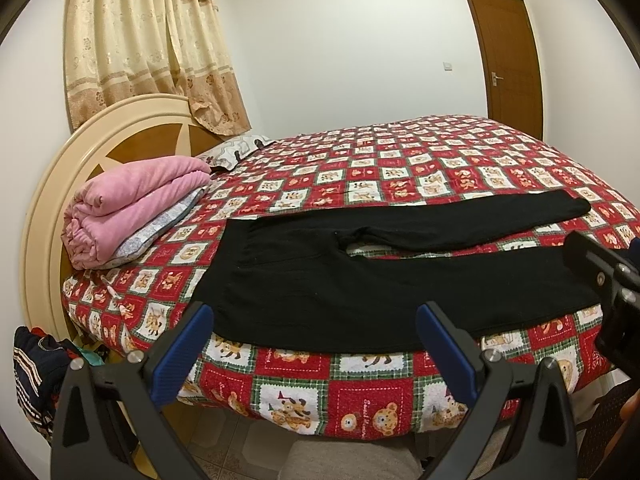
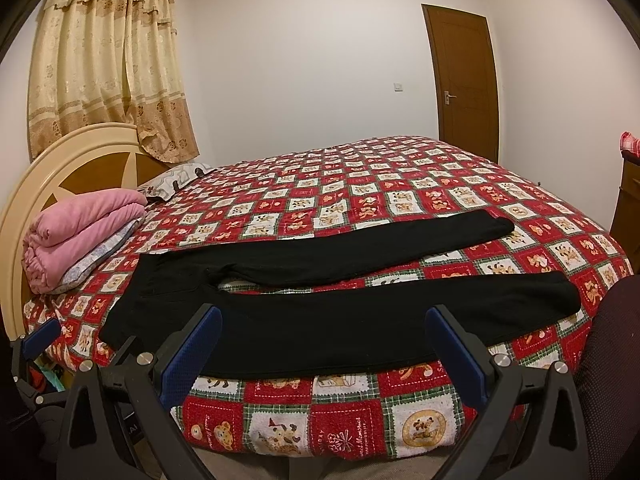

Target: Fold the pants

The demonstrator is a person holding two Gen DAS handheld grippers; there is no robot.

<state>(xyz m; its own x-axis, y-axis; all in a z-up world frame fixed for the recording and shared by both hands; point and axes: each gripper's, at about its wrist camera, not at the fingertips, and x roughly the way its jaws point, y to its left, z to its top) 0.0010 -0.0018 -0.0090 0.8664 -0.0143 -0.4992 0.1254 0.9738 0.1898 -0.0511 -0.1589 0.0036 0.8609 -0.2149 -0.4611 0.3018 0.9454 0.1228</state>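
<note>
Both tongs, left tongs (image 1: 314,344) and right tongs (image 2: 324,344), hang spread wide and grip nothing, off the bed's (image 2: 360,412) near edge. Black pants (image 2: 304,320) lie flat along that edge, waistband toward the headboard (image 2: 40,168), legs apart.

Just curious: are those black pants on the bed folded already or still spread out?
Spread out: the black fabric pants lie flat on the patchwork bedspread, both legs apart.

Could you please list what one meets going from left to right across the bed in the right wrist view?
Headboard → folded pink blanket → waistband of the black pants → far leg's cuff → near leg's cuff.
</note>
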